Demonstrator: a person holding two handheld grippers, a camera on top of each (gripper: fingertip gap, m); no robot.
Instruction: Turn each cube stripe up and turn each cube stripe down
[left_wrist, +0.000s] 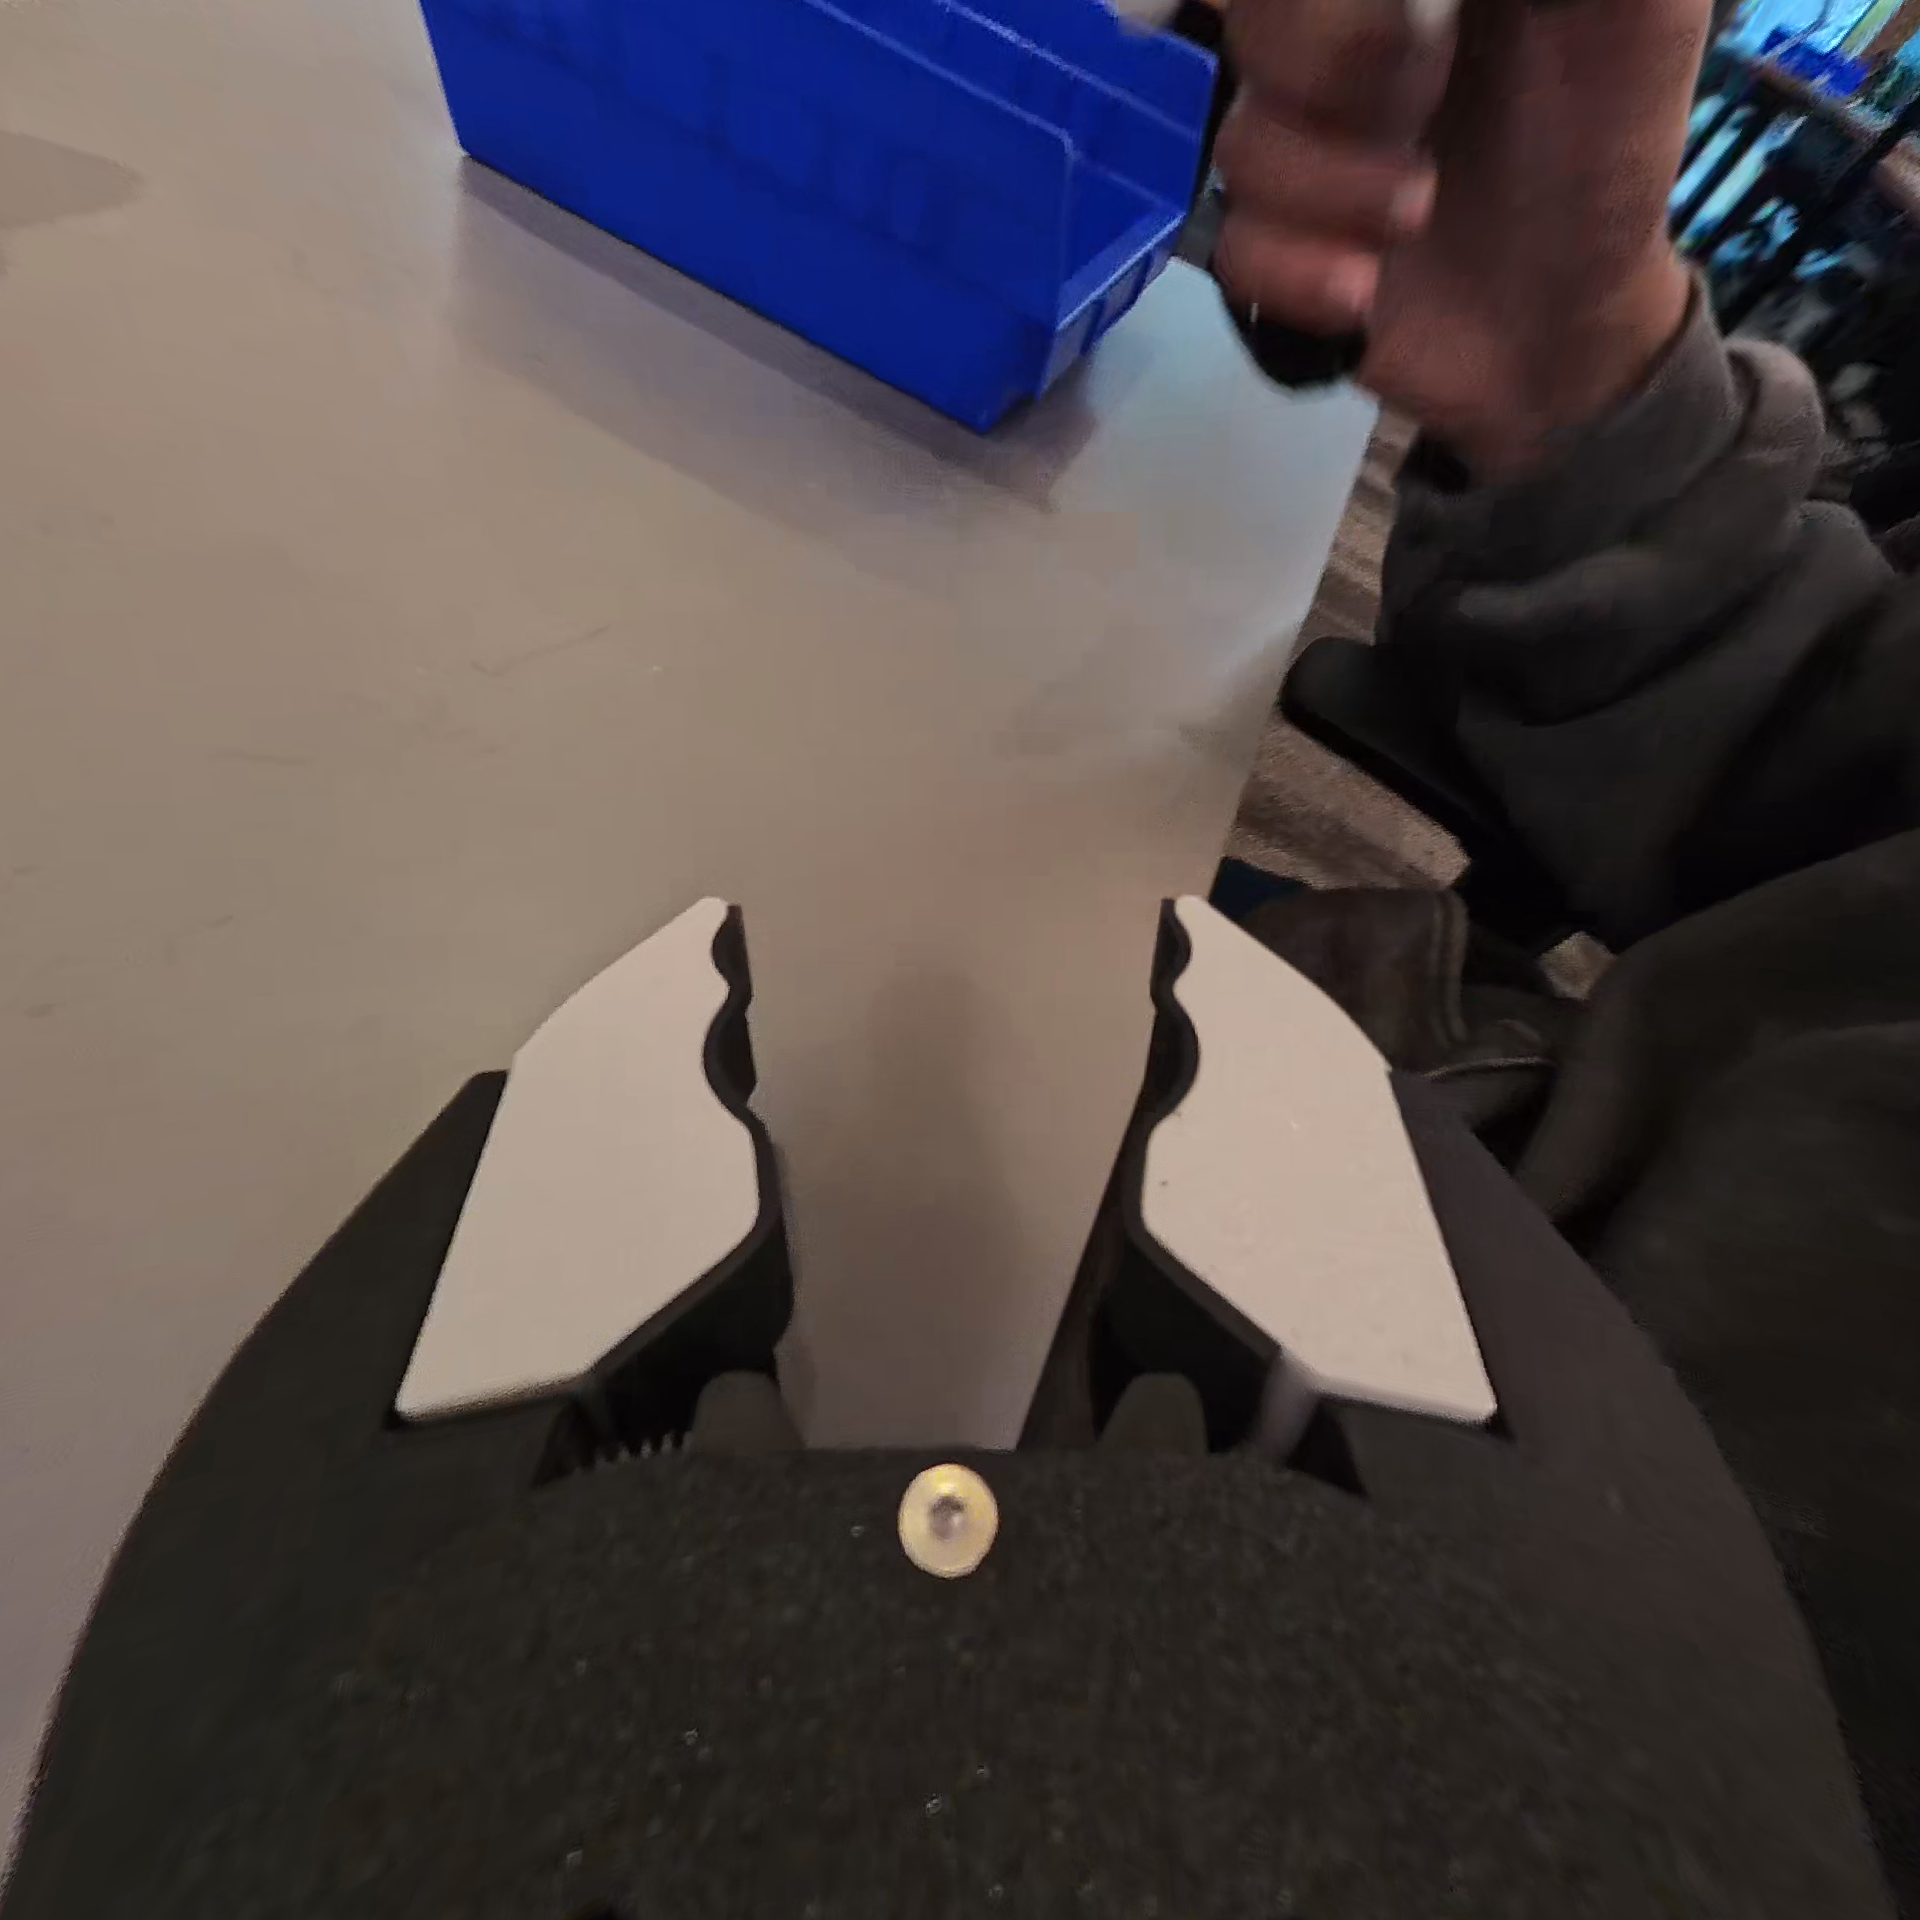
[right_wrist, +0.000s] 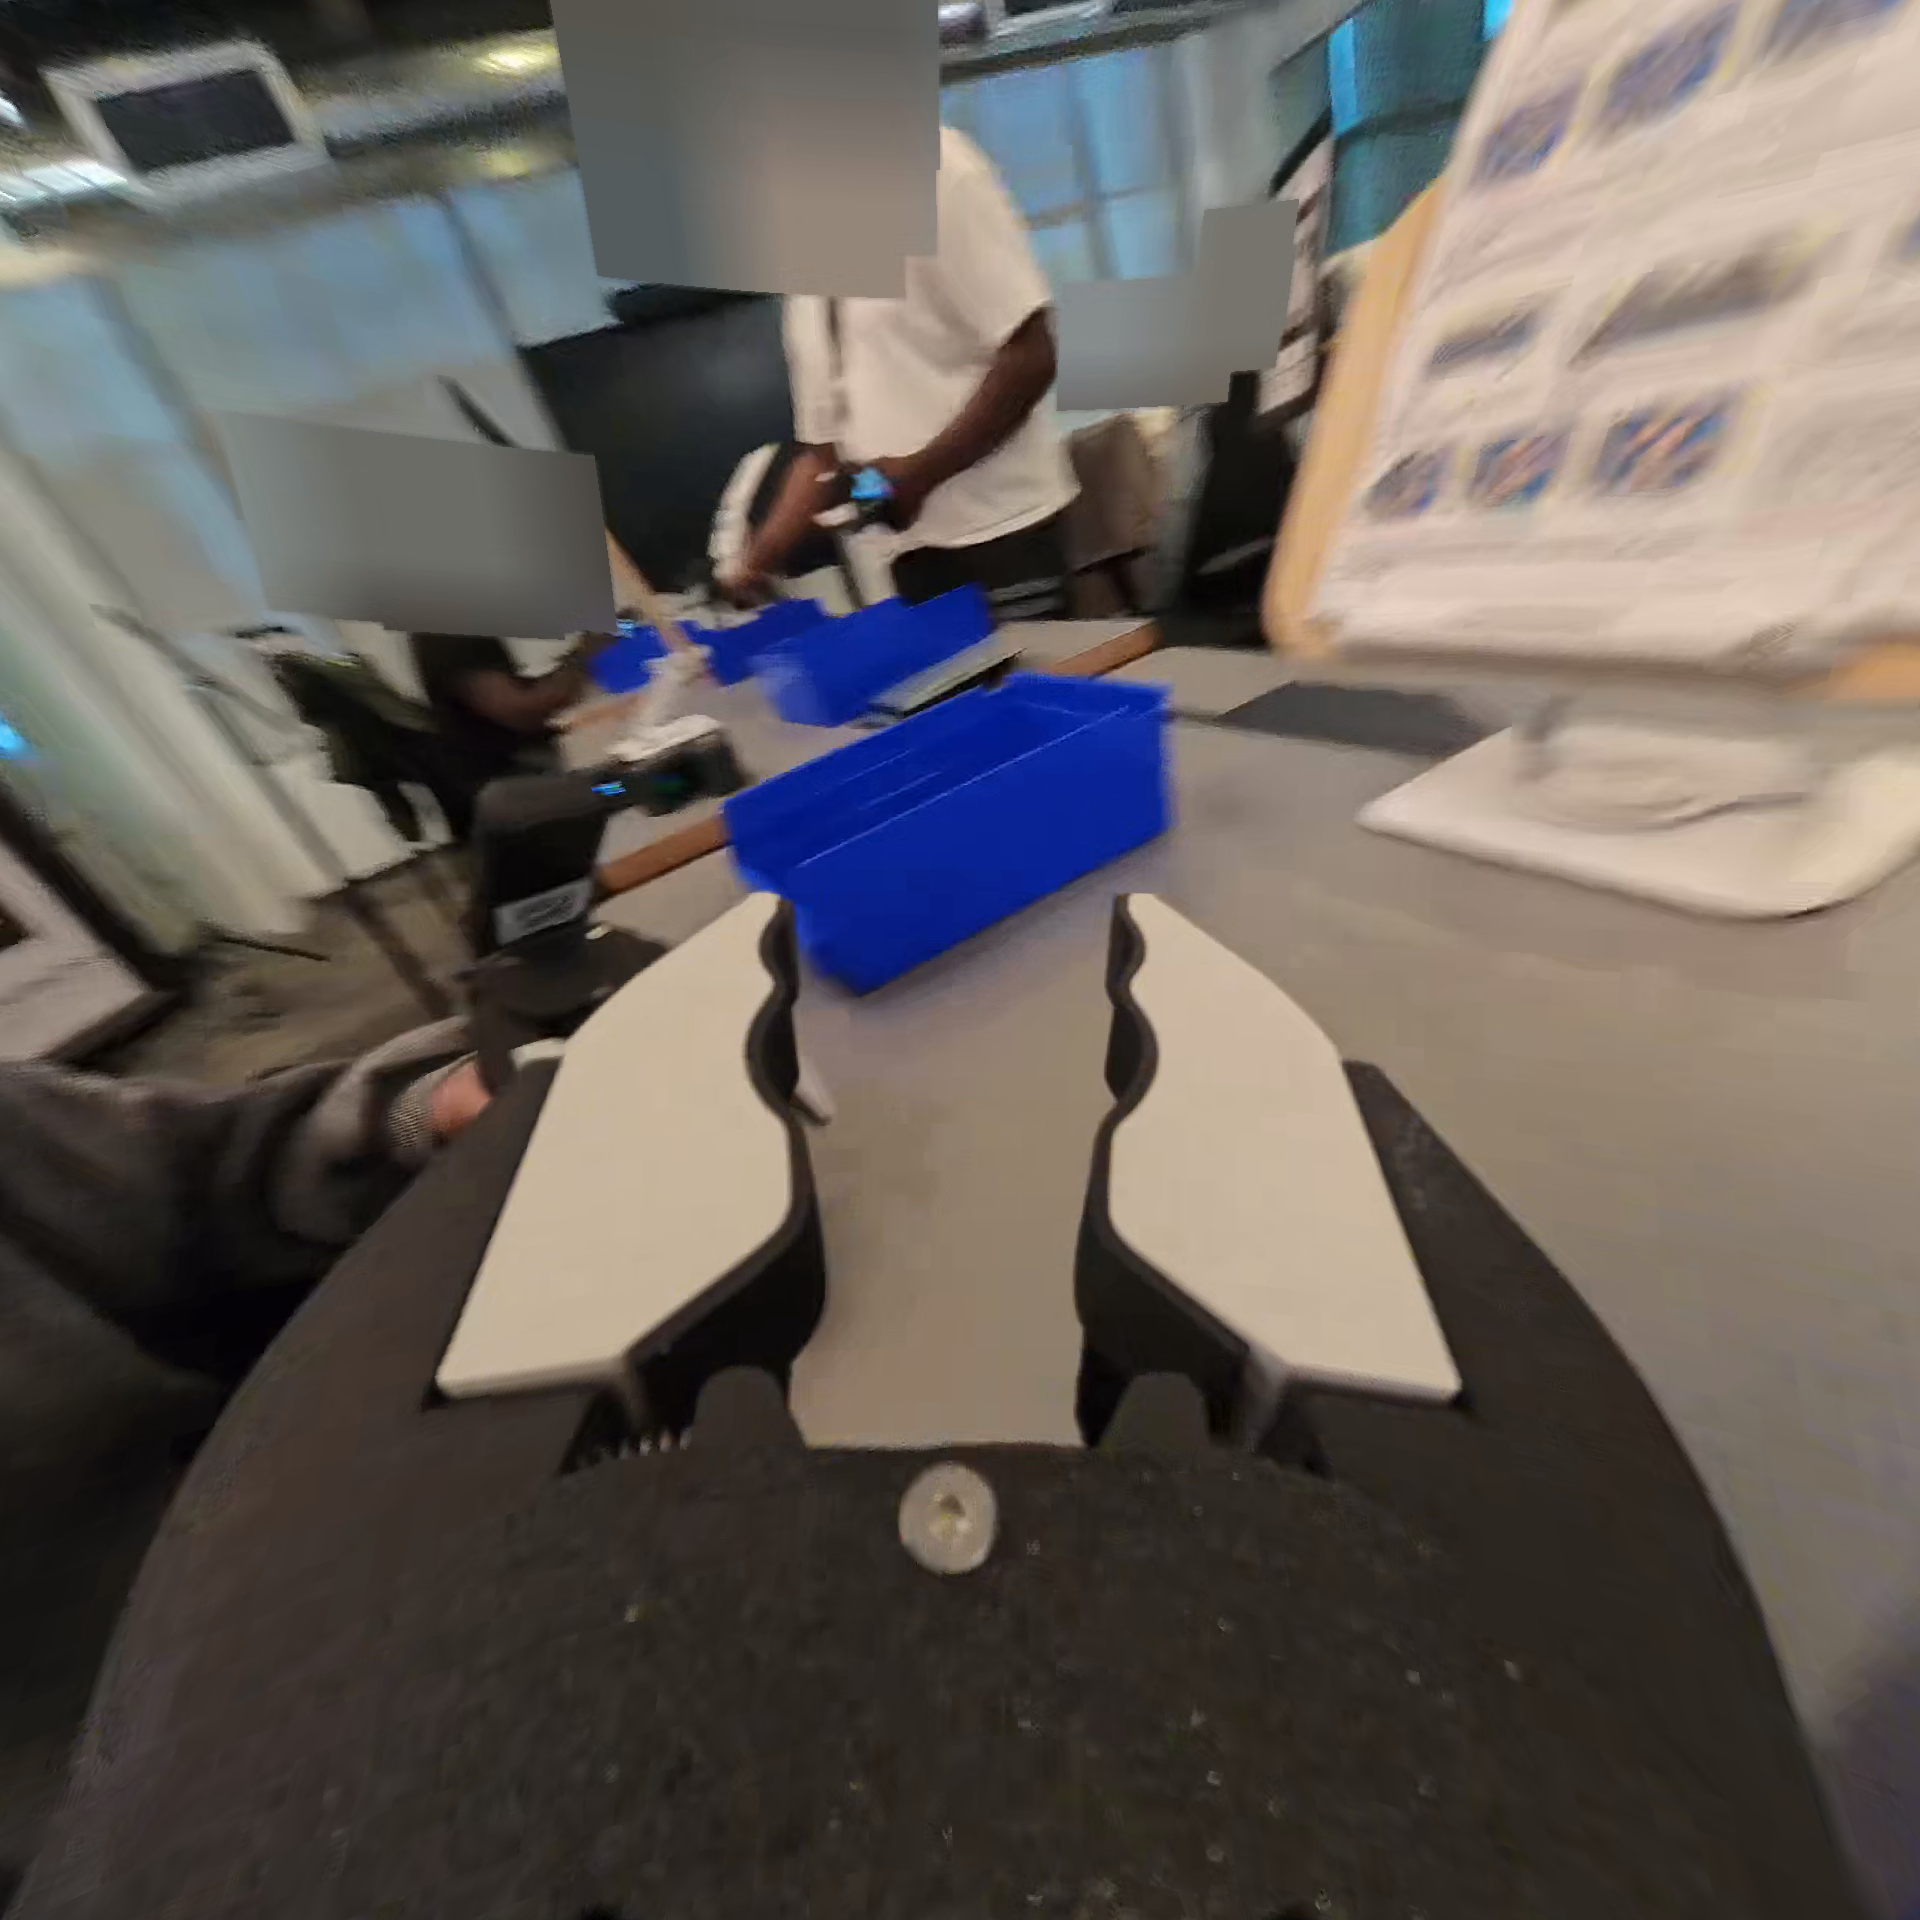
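No cube shows in either view. My left gripper (left_wrist: 951, 914) is open and empty, low over the grey table (left_wrist: 416, 623) near its right edge. My right gripper (right_wrist: 948, 909) is open and empty above the same table (right_wrist: 1455, 1091), pointing toward a blue bin (right_wrist: 966, 821). The blue bin also shows in the left wrist view (left_wrist: 831, 177) at the far side; what it holds is hidden. A hand (left_wrist: 1455, 208) in a grey sleeve grips a dark handle at the upper right of the left wrist view, blurred.
A white stand (right_wrist: 1621, 831) holding a printed board (right_wrist: 1621, 343) stands at the right on the table. More blue bins (right_wrist: 862, 649) sit on a farther table. People stand and sit behind it. The table edge (left_wrist: 1278, 665) runs beside the person's dark clothing.
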